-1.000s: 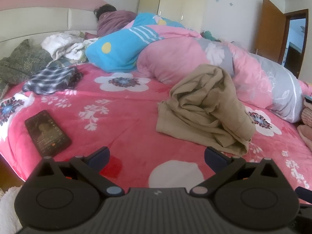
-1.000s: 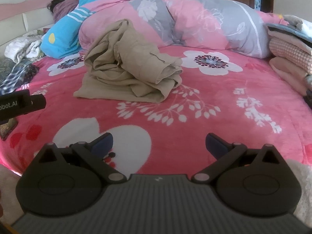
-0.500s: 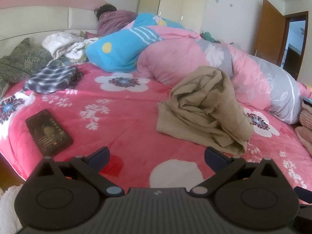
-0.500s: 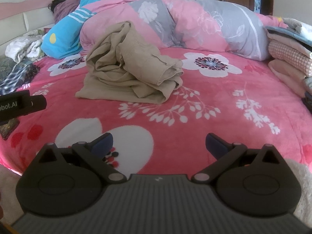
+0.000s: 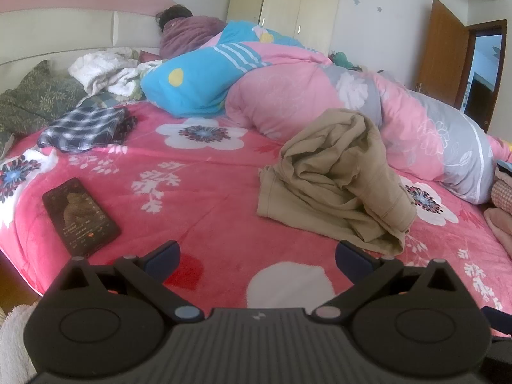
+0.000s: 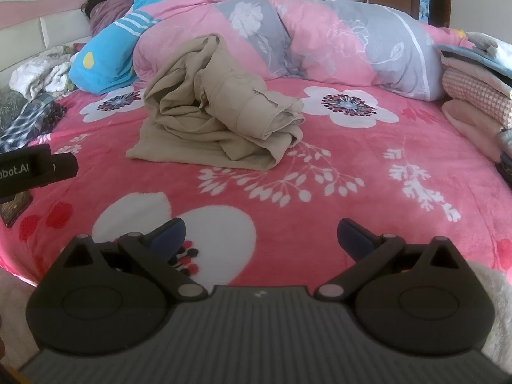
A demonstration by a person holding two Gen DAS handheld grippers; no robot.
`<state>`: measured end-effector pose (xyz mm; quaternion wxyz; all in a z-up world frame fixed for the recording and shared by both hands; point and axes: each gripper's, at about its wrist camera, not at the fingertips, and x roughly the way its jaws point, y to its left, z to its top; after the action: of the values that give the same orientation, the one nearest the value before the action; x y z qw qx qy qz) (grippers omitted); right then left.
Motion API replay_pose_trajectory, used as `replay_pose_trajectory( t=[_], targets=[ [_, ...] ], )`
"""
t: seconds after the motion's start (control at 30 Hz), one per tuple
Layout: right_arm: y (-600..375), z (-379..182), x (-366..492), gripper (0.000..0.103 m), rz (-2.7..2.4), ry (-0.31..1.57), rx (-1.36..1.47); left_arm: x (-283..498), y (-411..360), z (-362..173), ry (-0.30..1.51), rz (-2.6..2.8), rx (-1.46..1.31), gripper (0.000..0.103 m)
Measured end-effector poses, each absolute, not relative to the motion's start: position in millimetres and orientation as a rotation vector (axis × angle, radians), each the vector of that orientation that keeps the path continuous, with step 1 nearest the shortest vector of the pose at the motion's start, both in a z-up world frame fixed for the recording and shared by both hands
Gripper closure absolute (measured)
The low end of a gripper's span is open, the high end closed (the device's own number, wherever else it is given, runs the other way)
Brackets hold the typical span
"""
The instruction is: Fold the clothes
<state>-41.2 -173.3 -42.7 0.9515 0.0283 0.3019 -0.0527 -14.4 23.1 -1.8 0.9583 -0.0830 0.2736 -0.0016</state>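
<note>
Lying crumpled, one khaki garment [image 6: 220, 105] faces two hand-held grippers, left [image 5: 257, 254] and right [image 6: 260, 233], both spread apart.

**Soft daylight, strong fisheye bending**

Light is even and bright, with weak shadows under the beige garment [image 5: 336, 179]. Beyond it, the doorway [image 5: 484, 76] looks overexposed. Far around it edges curve, corners go black, details stay slightly soft

A home bedroom: a bed [image 5: 224, 192] with quilts [image 5: 320, 96], a wardrobe [image 5: 284, 6] behind.
</note>
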Motion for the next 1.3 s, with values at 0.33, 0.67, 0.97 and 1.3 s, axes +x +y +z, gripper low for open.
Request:
replay_pose_trajectory(
  t=[0.33,0.67,0.97,1.3],
  targets=[
    [-172,-44,-40,0.001,-0.104,0.621,0.054,-13,24,-4,0.560,0.000,-0.170,0.000],
    [-173,-47,-38,0.001,-0.104,0.630,0.057,-10,24,-6,0.568,0.003,-0.170,0.000],
    [-174,-50,-36,0.001,-0.104,0.635,0.059,-7,23,-8,0.574,0.006,-0.168,0.000],
    [-175,-51,-28,0.001,-0.109,0.643,0.063,4,24,-10,0.569,0.001,-0.170,0.000]
  ],
)
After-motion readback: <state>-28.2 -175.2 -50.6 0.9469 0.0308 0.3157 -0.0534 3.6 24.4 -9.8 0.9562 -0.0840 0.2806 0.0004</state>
